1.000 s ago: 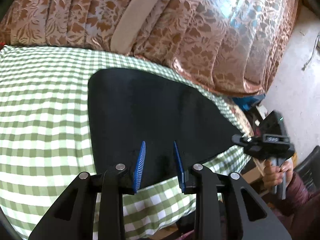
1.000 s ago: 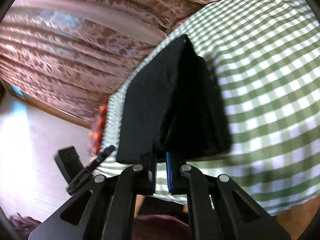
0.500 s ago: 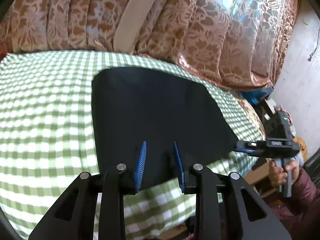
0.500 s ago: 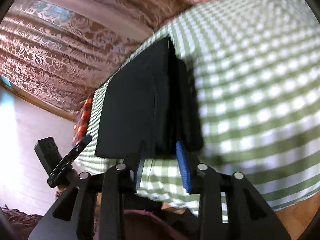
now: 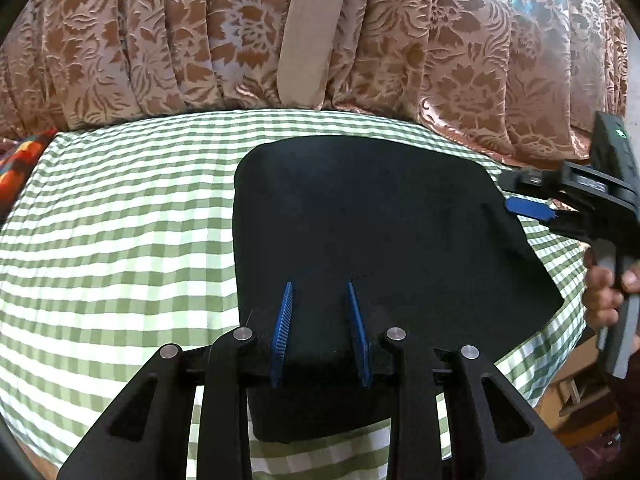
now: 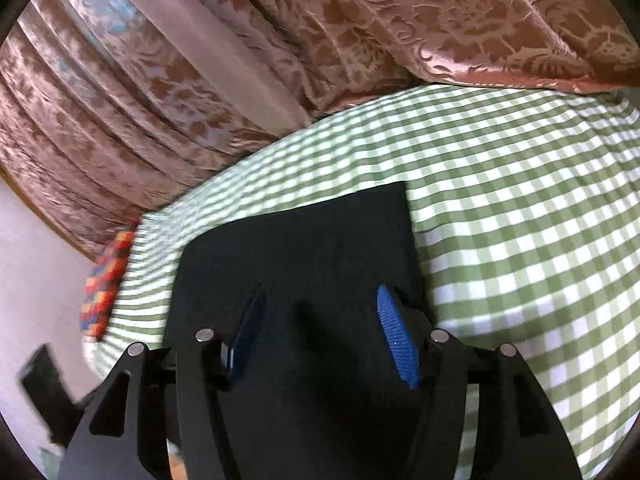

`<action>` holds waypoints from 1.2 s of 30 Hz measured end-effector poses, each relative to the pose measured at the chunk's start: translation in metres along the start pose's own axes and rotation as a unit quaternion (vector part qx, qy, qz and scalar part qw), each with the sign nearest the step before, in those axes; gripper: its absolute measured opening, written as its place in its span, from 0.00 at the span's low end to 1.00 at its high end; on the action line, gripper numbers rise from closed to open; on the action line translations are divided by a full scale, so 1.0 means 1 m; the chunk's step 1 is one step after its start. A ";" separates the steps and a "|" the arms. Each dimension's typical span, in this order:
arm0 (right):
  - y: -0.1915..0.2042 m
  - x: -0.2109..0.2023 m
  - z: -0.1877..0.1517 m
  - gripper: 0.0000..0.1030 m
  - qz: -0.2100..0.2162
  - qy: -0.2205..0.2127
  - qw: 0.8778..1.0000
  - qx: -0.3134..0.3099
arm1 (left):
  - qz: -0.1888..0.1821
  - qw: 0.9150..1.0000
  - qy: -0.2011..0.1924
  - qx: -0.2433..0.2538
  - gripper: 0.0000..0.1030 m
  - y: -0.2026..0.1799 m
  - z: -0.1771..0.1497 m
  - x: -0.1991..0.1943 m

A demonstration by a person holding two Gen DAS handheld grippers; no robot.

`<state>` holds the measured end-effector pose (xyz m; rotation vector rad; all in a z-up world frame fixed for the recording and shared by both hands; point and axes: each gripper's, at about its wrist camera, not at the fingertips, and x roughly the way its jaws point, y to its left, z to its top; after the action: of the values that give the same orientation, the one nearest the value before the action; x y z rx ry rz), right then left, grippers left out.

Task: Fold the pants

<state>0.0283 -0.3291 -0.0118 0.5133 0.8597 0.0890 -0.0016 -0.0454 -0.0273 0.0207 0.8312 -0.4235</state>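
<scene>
While the folded black fabric pants [image 5: 372, 232] lie flat near the front edge of the green-and-white checked bed [image 5: 120, 216], the left hand-held gripper [image 5: 320, 320] hovers over their near-left corner, jaws partly apart and seemingly gripping nothing. Across the bundle, the right hand-held gripper [image 6: 320, 332] is opening over the opposite end, nothing between its pads [image 6: 396, 336]. Both sit equally close.

Brown floral curtain [image 5: 400, 40] behind green-check tablecloth [image 5: 120, 220]; pale wall [image 6: 32, 280] at side.
</scene>
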 end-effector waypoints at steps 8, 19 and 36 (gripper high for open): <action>-0.044 0.031 -0.014 0.63 -0.007 0.027 0.998 0.064 | 0.011 1.000 0.001 0.004 0.31 0.000 -0.006 0.007; -0.050 0.031 -0.019 0.63 -0.006 0.008 0.998 0.054 | 0.017 1.000 -0.005 0.013 0.32 -0.008 -0.014 0.011; -0.023 -0.040 0.013 0.61 -0.007 -0.040 0.999 0.006 | 0.035 0.998 -0.027 -0.046 0.57 0.035 0.004 -0.014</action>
<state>0.0092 -0.3658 0.0122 0.5186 0.7868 0.0508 0.0060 -0.0087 -0.0192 -0.0472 0.7945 -0.3181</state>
